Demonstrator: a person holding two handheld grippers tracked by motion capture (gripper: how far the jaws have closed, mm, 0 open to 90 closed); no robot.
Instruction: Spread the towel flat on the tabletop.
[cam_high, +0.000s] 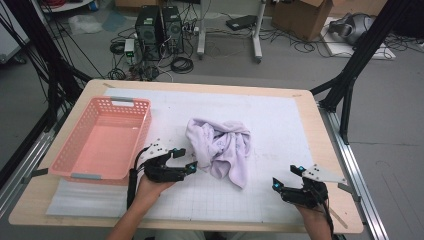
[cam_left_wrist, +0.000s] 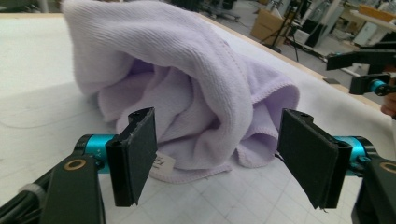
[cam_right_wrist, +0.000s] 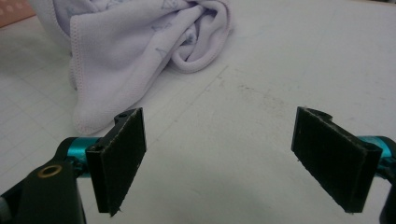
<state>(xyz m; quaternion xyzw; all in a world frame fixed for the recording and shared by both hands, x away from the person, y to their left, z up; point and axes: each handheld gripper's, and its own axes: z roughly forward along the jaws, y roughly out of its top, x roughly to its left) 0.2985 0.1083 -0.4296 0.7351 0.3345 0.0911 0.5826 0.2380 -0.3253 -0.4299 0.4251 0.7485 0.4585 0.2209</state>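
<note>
A crumpled pale lilac towel (cam_high: 222, 147) lies in a heap at the middle of the white gridded mat (cam_high: 280, 115). My left gripper (cam_high: 185, 160) is open just at the towel's left edge, jaws spread wide and nothing between them. In the left gripper view the towel (cam_left_wrist: 187, 88) bulges right in front of that gripper (cam_left_wrist: 224, 163), with a small label at its hem. My right gripper (cam_high: 287, 176) stands open near the table's front right, apart from the towel. In the right gripper view the towel (cam_right_wrist: 135, 46) lies ahead to the left of the gripper (cam_right_wrist: 224, 158).
A pink plastic basket (cam_high: 75, 167) with nothing in it stands on the table's left, beside my left hand. The wooden table edge (cam_high: 210, 86) runs around the mat. Beyond the table are computer towers (cam_high: 160, 30), cables and cardboard boxes on the floor.
</note>
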